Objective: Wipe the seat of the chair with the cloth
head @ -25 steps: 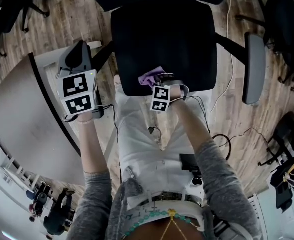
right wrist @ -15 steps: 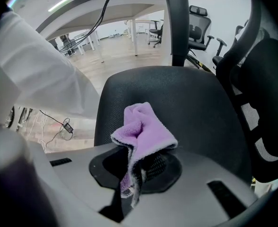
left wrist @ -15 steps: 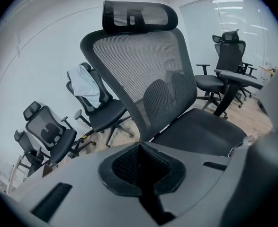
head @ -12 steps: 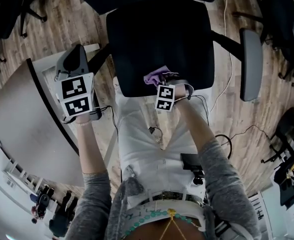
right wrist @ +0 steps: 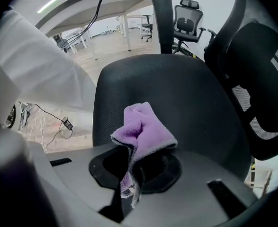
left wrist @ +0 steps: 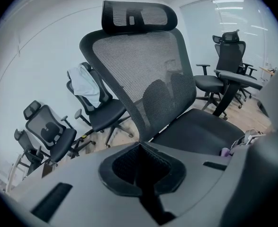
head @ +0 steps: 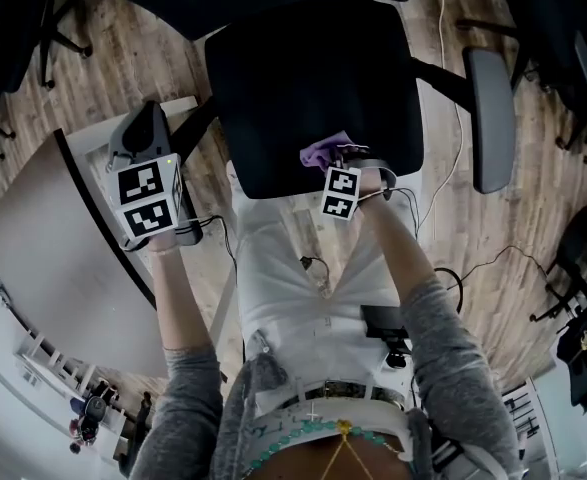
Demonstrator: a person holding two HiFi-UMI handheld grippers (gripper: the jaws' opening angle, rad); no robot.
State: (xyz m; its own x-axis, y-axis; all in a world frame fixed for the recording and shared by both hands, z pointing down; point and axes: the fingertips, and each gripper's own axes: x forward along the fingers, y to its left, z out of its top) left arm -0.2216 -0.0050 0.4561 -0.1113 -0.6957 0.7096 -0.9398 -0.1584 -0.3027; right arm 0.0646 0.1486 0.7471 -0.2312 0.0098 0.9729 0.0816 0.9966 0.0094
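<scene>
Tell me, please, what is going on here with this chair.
A person faces a black office chair with a gripper in each hand. The right gripper is shut on a purple cloth, held over the front of the seat. Whether the cloth touches the seat is unclear. The left gripper is shut and empty, held off to the side of the seat.

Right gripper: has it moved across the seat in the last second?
Yes. In the head view the right gripper, with the cloth, has slid rightward along the front edge of the seat, from left of its middle to right of it.
</scene>
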